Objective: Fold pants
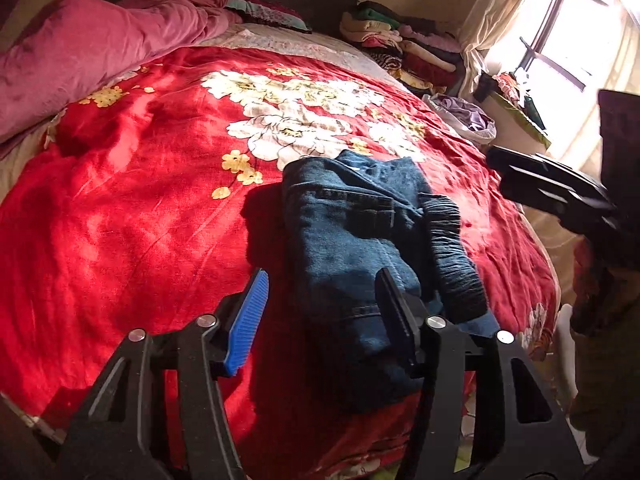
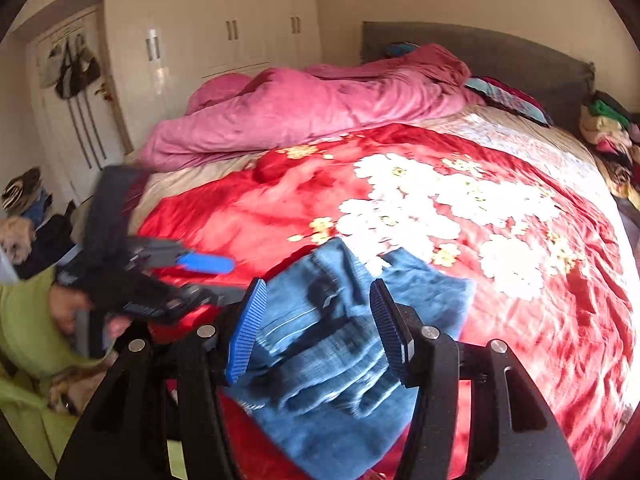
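Denim-blue folded jeans already lie in a compact bundle at the near edge of your red floral blanket, so with both your left gripper and right gripper spread open and empty above them, little beyond tidying seems left.

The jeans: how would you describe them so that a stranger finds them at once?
Start from the bed with the red flowered blanket. Near its front edge, below the white flowers, lie the jeans in a folded bundle. They are the only blue denim there; the clothes pile by the window is mixed colours.
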A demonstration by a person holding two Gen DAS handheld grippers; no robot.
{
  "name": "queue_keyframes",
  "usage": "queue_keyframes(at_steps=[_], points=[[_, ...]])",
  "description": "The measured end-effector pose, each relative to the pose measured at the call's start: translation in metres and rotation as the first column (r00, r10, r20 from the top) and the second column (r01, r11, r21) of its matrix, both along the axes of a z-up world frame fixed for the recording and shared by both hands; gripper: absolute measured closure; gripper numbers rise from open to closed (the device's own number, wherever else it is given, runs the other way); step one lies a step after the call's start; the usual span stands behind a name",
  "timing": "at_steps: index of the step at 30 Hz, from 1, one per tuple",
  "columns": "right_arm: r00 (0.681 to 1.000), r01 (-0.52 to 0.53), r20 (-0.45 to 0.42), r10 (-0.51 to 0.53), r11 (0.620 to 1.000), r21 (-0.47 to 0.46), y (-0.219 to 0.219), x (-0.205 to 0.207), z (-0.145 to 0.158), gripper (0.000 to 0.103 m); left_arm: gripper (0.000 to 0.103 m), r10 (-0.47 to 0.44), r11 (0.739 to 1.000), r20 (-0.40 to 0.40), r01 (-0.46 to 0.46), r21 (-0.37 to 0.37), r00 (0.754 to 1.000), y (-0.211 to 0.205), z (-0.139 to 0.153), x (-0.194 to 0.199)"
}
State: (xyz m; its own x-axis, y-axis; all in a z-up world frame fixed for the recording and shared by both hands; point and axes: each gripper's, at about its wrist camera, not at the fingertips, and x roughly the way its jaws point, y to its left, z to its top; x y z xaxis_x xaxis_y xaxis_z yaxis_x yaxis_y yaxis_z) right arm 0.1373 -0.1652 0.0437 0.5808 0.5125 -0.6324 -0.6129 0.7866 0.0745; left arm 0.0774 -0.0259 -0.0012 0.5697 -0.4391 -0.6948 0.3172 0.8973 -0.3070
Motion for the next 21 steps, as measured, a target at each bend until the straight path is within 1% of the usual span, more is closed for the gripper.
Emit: queue_keyframes(at_steps=[2,3,4,6,7,9,11,13,15,17,18,19,21], points=[[1.000,0.010,-0.029,-0.011,1.000,-0.013,0.000,0.019,-0.003,0.052,0.062,-0.033,0.999,0.012,0.033,0.010,0.999,-0.011,0.004,-0.004],[0.999,0.014,-0.039,-0.015,1.000,-0.025,0.001,0.029,-0.005,0.060,0.063,-0.053,0.998,0.020,0.052,0.021,0.998,-0.018,0.005,-0.006],[0.999,0.014,-0.050,-0.016,0.999,-0.042,0.003,0.038,-0.007,0.065,0.063,-0.067,0.997,0.026,0.066,0.035,0.997,-0.025,0.005,-0.008],[0.998,0.011,-0.061,-0.016,0.997,-0.079,0.010,0.052,-0.015,0.066,0.063,-0.112,0.992,0.027,0.110,0.060,0.993,-0.038,0.002,-0.012],[0.997,0.002,-0.073,-0.009,0.996,-0.094,0.014,0.059,-0.019,0.069,0.063,-0.131,0.988,0.026,0.128,0.086,0.991,-0.044,-0.002,-0.013],[0.996,-0.022,-0.091,0.011,0.992,-0.127,0.023,0.067,-0.030,0.070,0.063,-0.159,0.975,0.013,0.155,0.158,0.987,-0.055,-0.015,-0.017],[0.993,-0.056,-0.116,0.038,0.986,-0.159,0.032,0.074,-0.040,0.070,0.063,-0.162,0.968,-0.002,0.159,0.196,0.987,-0.059,-0.028,-0.019],[0.988,-0.081,-0.142,0.055,0.979,-0.186,0.040,0.079,-0.051,0.070,0.063,-0.153,0.972,-0.018,0.153,0.180,0.988,-0.054,-0.035,-0.019],[0.983,-0.112,-0.167,0.076,0.970,-0.215,0.048,0.082,-0.063,0.070,0.063,-0.150,0.976,-0.023,0.151,0.158,0.988,-0.049,-0.034,-0.018],[0.978,-0.124,-0.191,0.077,0.961,-0.248,0.055,0.087,-0.075,0.070,0.063,-0.149,0.977,-0.024,0.151,0.153,0.989,-0.048,-0.034,-0.018],[0.975,-0.143,-0.202,0.093,0.959,-0.247,0.058,0.088,-0.079,0.081,0.063,-0.146,0.978,-0.024,0.148,0.149,0.989,-0.046,-0.035,-0.018],[0.972,-0.164,-0.207,0.114,0.956,-0.242,0.063,0.088,-0.081,0.096,0.063,-0.144,0.979,-0.024,0.146,0.143,0.989,-0.047,-0.035,-0.020],[0.977,-0.167,-0.172,0.123,0.947,-0.275,0.075,0.086,-0.079,0.097,0.063,-0.137,0.981,-0.025,0.139,0.135,0.990,-0.044,-0.034,-0.020]])
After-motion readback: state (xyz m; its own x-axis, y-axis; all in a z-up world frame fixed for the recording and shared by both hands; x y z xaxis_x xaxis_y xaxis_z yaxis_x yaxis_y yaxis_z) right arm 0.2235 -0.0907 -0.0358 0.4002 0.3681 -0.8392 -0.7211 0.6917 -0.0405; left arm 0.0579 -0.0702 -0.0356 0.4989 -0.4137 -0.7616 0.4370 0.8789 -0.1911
